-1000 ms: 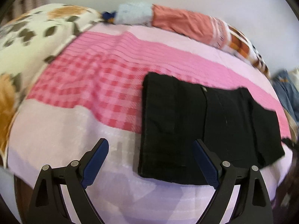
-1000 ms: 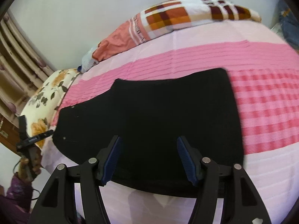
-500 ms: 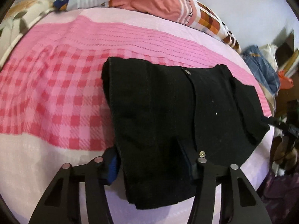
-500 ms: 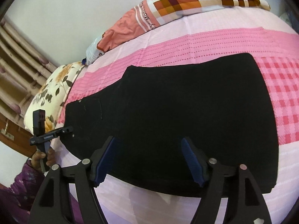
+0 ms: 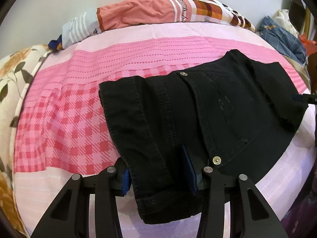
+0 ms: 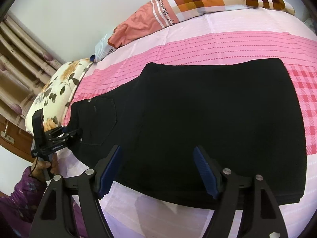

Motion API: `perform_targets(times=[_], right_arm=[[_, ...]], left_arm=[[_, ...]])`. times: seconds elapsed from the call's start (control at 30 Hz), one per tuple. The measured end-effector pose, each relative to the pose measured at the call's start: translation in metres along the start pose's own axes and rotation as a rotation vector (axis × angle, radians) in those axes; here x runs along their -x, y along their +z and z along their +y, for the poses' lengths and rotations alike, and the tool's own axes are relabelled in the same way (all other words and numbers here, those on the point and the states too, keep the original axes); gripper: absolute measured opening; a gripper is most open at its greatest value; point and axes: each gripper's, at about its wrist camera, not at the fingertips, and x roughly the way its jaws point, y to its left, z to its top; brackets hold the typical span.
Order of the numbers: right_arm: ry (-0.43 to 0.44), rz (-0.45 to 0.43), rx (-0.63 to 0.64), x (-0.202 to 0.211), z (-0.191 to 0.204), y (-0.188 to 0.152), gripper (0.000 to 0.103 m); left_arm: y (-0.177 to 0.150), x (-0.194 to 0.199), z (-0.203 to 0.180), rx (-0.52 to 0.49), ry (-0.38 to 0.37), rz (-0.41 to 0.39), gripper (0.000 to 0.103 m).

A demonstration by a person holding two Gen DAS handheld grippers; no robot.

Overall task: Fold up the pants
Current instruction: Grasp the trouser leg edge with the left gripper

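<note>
Black pants lie folded flat on the pink bedspread. My left gripper straddles the waistband corner of the pants, its blue pads on either side of the thick fabric edge, jaws still apart. In the right wrist view the pants fill the middle, and the left gripper shows at their left end by the back pocket. My right gripper is open over the near edge of the pants, holding nothing.
A salmon and checked quilt lies along the wall at the far side of the bed. A floral pillow sits at the left end. Loose clothes are piled past the bed's right side.
My left gripper has moved forward onto the waistband corner, so the fabric now sits between its pads. My right gripper has come closer to the near edge of the pants.
</note>
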Motion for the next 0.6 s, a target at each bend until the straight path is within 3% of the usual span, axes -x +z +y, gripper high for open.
perform_targets(times=[0.6], right_arm=[[0.016, 0.013, -0.023, -0.0087, -0.0013, -0.0032, 0.075]], left_arm=[[0.0032, 0.0026, -0.0073, -0.043, 0.044, 0.006, 0.044]])
